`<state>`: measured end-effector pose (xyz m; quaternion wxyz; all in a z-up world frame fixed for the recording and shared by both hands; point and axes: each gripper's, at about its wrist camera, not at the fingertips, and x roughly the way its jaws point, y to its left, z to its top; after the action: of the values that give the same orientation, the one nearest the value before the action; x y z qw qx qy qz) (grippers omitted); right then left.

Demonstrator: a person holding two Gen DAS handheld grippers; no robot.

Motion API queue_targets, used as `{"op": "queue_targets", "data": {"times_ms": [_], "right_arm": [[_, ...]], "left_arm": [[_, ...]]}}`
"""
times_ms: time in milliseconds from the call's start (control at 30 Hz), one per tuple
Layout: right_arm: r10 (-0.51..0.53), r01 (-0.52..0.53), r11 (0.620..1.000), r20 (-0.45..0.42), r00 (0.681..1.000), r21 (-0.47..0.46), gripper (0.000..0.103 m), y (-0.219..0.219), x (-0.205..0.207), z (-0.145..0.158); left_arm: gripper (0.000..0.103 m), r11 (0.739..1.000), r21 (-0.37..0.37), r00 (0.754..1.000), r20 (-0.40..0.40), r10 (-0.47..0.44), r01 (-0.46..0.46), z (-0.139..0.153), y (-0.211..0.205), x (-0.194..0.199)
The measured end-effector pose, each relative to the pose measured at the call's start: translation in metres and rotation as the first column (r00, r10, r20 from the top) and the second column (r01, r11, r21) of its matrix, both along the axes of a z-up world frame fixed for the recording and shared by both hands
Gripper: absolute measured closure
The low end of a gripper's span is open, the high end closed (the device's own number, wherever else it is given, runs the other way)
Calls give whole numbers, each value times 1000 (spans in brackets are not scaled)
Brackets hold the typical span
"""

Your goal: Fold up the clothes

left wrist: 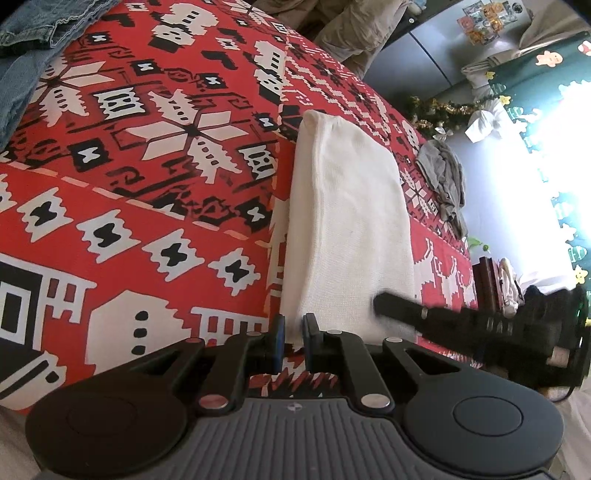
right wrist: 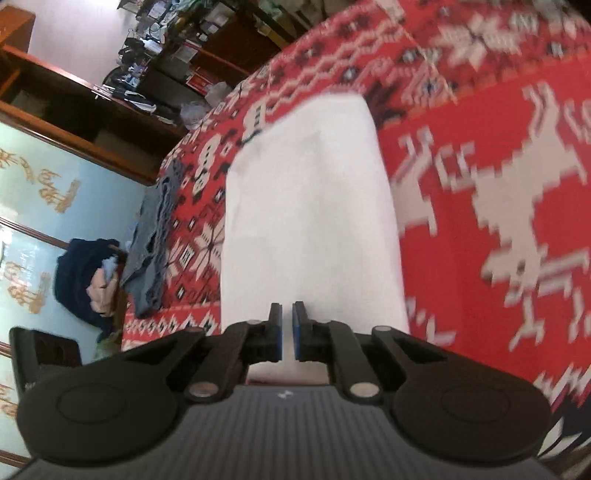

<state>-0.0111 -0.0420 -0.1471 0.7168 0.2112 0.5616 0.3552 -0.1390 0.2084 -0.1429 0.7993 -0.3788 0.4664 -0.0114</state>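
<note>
A white cloth (left wrist: 347,221) lies folded into a long narrow strip on a red patterned blanket (left wrist: 147,221). My left gripper (left wrist: 293,328) is at the strip's near left corner, its blue pads closed on the fabric's edge. My right gripper (left wrist: 378,304) reaches in from the right, with its tip over the strip's near right edge. In the right wrist view the white cloth (right wrist: 310,206) stretches away from the right gripper (right wrist: 287,317), whose jaws are shut to a thin slit over the near end. I cannot tell whether any fabric is pinched in that slit.
Blue jeans (left wrist: 29,33) lie at the blanket's far left corner, and a crumpled grey garment (left wrist: 445,181) sits at its right edge. In the right wrist view a blue-grey garment (right wrist: 155,236) lies along the blanket's left edge, beside a basket of dark clothes (right wrist: 85,273).
</note>
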Motion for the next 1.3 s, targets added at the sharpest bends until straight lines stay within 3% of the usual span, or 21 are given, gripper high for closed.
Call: {"op": "queue_targets", "data": {"times_ms": [133, 200, 333, 533, 567, 900, 1000, 1200, 1300], "right_arm": [[23, -23, 1000, -4, 1000, -14, 102, -2, -10, -4], [27, -28, 999, -5, 1000, -18, 98, -1, -8, 0], [31, -29, 999, 69, 997, -34, 94, 20, 11, 18], [65, -58, 995, 92, 994, -81, 98, 50, 30, 17], [65, -57, 995, 90, 994, -84, 103, 50, 27, 14], [78, -75, 996, 43, 996, -54, 103, 32, -18, -3], [67, -65, 997, 66, 996, -42, 95, 28, -12, 10], [13, 2, 995, 161, 987, -96, 94, 19, 23, 30], [17, 8, 989, 171, 985, -146, 94, 23, 30, 26]], "left_arm": [[93, 1000, -7, 1000, -2, -2, 2, 0, 1, 0], [93, 1000, 2, 1000, -2, -5, 5, 1, 0, 1], [93, 1000, 14, 1000, -5, -5, 5, 2, -2, 1], [92, 1000, 14, 1000, -6, -3, 3, 2, -2, 1], [92, 1000, 13, 1000, -7, -2, 2, 2, -1, 1], [91, 1000, 18, 1000, -10, -11, 11, 2, -1, 0], [87, 998, 55, 1000, -11, -7, 8, 7, -2, -3], [89, 995, 98, 1000, 17, 0, -1, 24, 0, -11], [89, 994, 105, 999, 53, 2, -7, 37, 1, -8]]}}
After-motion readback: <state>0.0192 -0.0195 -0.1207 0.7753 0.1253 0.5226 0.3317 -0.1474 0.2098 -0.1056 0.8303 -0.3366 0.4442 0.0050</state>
